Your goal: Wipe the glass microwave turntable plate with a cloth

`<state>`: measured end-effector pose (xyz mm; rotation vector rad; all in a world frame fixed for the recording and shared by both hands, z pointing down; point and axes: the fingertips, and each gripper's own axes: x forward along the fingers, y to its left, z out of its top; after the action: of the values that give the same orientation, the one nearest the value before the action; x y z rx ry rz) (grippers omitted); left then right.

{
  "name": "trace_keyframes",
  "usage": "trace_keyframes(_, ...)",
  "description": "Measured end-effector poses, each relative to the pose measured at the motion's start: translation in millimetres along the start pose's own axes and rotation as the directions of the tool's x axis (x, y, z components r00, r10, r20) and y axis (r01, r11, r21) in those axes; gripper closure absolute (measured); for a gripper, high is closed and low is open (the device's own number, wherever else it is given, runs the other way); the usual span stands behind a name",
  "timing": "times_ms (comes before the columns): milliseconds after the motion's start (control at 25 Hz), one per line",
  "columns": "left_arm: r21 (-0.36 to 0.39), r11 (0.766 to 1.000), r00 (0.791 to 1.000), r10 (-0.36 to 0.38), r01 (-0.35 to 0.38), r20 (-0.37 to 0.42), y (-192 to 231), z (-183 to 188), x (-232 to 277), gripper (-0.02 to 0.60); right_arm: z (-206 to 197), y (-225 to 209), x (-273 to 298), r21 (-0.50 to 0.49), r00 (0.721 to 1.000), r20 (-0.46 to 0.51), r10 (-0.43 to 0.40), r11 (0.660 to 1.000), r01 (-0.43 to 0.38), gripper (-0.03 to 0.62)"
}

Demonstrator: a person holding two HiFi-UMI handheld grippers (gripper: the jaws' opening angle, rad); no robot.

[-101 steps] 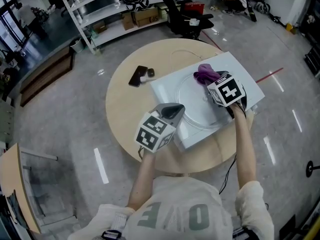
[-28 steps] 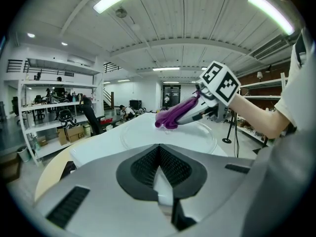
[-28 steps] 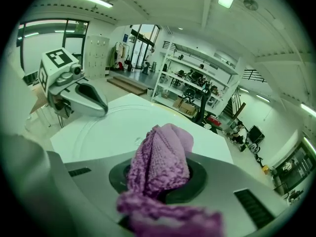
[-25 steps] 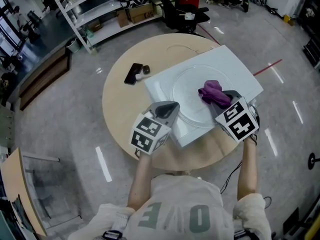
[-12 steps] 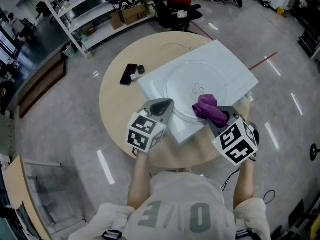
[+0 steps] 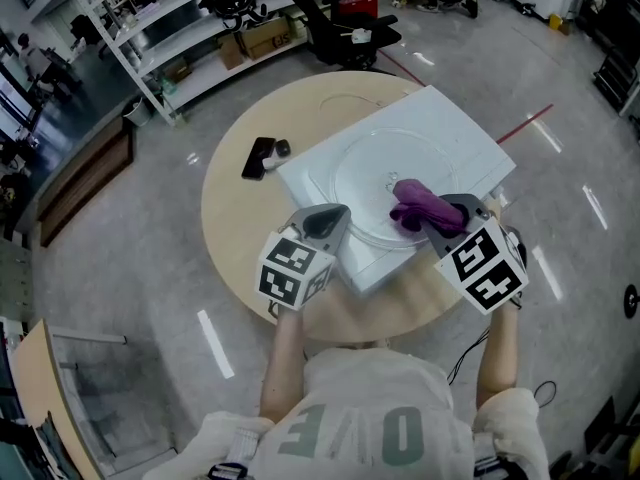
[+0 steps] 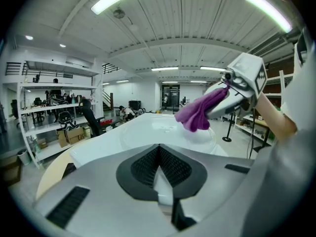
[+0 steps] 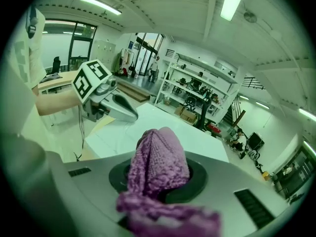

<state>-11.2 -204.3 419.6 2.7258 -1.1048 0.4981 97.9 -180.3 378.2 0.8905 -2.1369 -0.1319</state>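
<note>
The clear glass turntable plate [image 6: 368, 183] lies on a white board [image 6: 462, 140] on the round wooden table [image 6: 235, 223]. My right gripper [image 6: 442, 208] is shut on a purple cloth [image 6: 417, 204], which rests on the plate's near right part, just below its centre. The right gripper view shows the cloth [image 8: 158, 159] bunched between the jaws. My left gripper [image 6: 330, 217] is shut at the board's near left edge, beside the plate's rim; nothing shows between its jaws. The left gripper view looks across the plate [image 7: 158, 131] to the cloth [image 7: 196, 114] and the right gripper [image 7: 224, 98].
A black phone [image 6: 259, 156] and a small dark round thing [image 6: 283, 148] lie on the table left of the board. Metal shelves [image 6: 190, 13] and an office chair [image 6: 340, 23] stand beyond the table. A cable hangs at the table's right side.
The right gripper dragged the cloth from the plate's far side to its near edge, and it has now come back a little toward the centre. The left gripper has stayed put.
</note>
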Motion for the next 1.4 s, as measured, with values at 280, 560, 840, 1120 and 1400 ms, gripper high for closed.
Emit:
trace_keyframes(280, -0.003, 1.000, 1.000, 0.001, -0.001, 0.005, 0, -3, 1, 0.580, 7, -87, 31, -0.011, 0.979, -0.070, -0.192, 0.981, 0.192, 0.537)
trace_keyframes(560, -0.008, 1.000, 1.000, -0.003, 0.003, 0.005, 1, -4, 2, 0.580, -13, -116, 91, 0.010, 0.969, -0.163, -0.186, 0.982, 0.190, 0.537)
trace_keyframes(840, -0.012, 1.000, 1.000, -0.009, 0.009, 0.007, 1, -3, 2, 0.580, -9, -124, 100, 0.058, 0.974, -0.125, -0.187, 0.979, 0.195, 0.537)
trace_keyframes(1120, -0.006, 1.000, 1.000, 0.003, -0.003, 0.003, 2, -4, 1, 0.580, -11, -111, 98, 0.054, 0.980, -0.118, -0.162, 0.984, 0.170, 0.537)
trace_keyframes(1400, -0.001, 1.000, 1.000, 0.011, -0.011, 0.006, 2, -2, 0, 0.580, -21, -62, 57, 0.026, 0.985, -0.104, -0.140, 0.989, 0.143, 0.537)
